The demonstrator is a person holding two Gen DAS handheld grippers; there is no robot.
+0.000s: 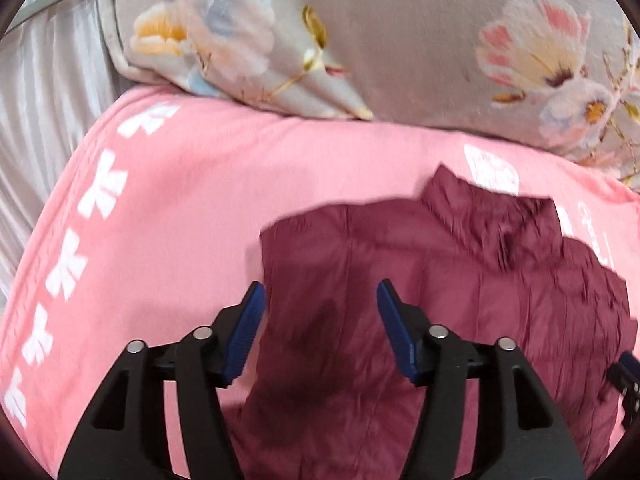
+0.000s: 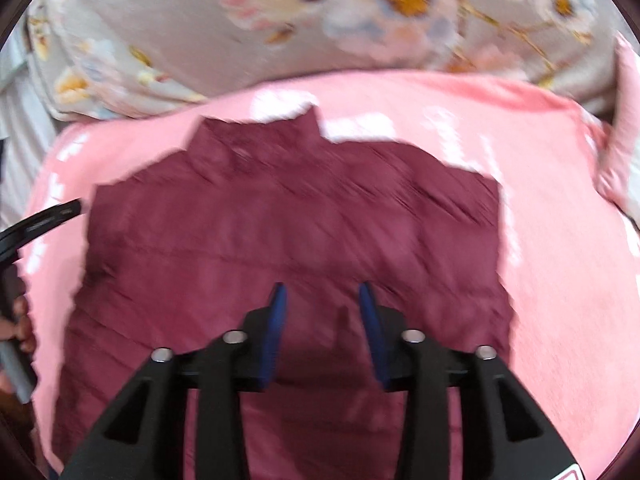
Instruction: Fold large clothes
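Note:
A maroon quilted jacket [image 1: 420, 280] lies flat on a pink blanket [image 1: 168, 200], collar toward the pillows. My left gripper [image 1: 320, 292] hovers open over the jacket's left edge, nothing between its blue pads. In the right wrist view the same jacket [image 2: 288, 224] fills the middle, sleeves tucked in, collar at the top. My right gripper [image 2: 322, 292] is open above the jacket's lower middle and holds nothing. The view is motion-blurred. The other gripper's tip shows at the right edge of the left view and at the left edge of the right view.
Floral grey pillows [image 1: 400, 32] lie along the far side of the pink blanket [image 2: 560, 280]. A striped white sheet [image 1: 44, 92] shows at the left. A person's hand [image 2: 20, 328] is at the left edge of the right wrist view.

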